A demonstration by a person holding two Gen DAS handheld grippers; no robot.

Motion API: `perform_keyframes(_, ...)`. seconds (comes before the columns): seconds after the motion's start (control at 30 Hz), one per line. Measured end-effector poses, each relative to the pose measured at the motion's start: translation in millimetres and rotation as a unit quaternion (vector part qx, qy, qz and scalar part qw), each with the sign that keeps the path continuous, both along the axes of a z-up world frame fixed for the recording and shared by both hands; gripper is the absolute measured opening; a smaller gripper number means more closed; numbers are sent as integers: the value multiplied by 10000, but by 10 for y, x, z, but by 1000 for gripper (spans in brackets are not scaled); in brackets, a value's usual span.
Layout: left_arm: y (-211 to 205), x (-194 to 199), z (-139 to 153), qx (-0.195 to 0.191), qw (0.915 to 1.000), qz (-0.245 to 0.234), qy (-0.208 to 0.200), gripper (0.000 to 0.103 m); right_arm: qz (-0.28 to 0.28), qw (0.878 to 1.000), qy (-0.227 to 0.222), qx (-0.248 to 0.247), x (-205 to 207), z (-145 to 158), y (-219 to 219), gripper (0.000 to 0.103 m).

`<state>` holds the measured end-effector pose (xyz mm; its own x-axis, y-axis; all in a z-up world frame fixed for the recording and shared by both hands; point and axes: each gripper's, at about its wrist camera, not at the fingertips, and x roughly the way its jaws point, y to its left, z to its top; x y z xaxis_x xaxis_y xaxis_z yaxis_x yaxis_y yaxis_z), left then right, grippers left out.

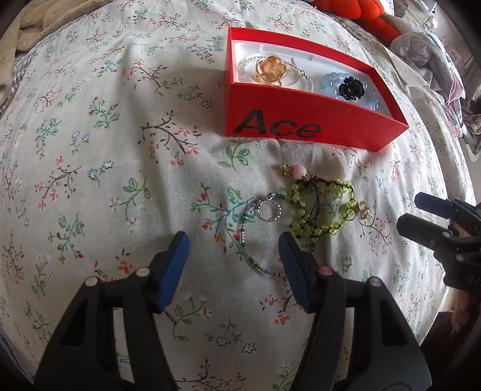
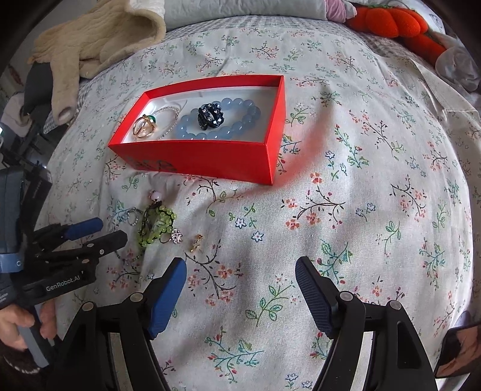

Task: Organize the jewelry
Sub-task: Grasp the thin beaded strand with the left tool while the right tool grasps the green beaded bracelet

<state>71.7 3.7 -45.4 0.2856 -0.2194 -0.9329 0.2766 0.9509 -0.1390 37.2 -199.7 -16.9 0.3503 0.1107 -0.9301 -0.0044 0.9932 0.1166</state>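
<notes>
A red box (image 1: 300, 126) (image 2: 210, 159) lies on the floral bedspread. It holds a gold ring (image 1: 270, 70) (image 2: 144, 126), a thin silver chain, a blue bead bracelet (image 1: 369, 99) (image 2: 237, 126) and a black flower piece (image 1: 350, 87) (image 2: 210, 117). In front of the box lie a green bead bracelet (image 1: 324, 210) (image 2: 157, 224), a silver ring (image 1: 269, 210), a thin beaded chain (image 1: 249, 255), a pink bead charm (image 1: 299, 170) and small gold pieces (image 2: 195, 242). My left gripper (image 1: 234, 243) (image 2: 99, 230) is open, empty, just short of the chain. My right gripper (image 2: 240, 270) (image 1: 412, 210) is open, empty, right of the pile.
A cream knitted garment (image 2: 99, 39) lies at the back left of the bed. An orange plush (image 2: 390, 21) and crumpled clothes (image 1: 427, 51) lie at the back right. The bedspread (image 2: 360, 195) spreads wide to the right of the box.
</notes>
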Motion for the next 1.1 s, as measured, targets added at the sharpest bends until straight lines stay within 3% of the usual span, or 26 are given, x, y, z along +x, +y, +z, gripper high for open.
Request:
perform_keyframes(0.2, -124, -8, -9, 492, 9985, -132, -221, 27, -92, 10000, -1, -26, 55, 9, -38, 76)
perform_keyframes(0.27, -145, -22, 7, 548, 9980, -169, -272, 5, -133, 9999, -38, -11, 74, 33, -47, 76)
perform_keyframes(0.5, -50, -72, 227, 74, 9995, -12, -304, 3, -205, 9995, -196, 157, 124, 153, -71, 76)
perform_keyframes(0.7, -20, -185, 503, -380, 9974, -141, -589, 3, -249, 9989, -227, 315, 182, 152, -34, 76)
perform_keyframes(0.93, 126, -149, 643, -601, 9956, -108, -712, 3, -143, 9990, -199, 380, 287, 87, 171, 75)
perform_keyframes(1.1, 188, -151, 632, -613, 9959, -28, -669, 3, 14, 9991, -94, 408, 377, -9, 356, 61)
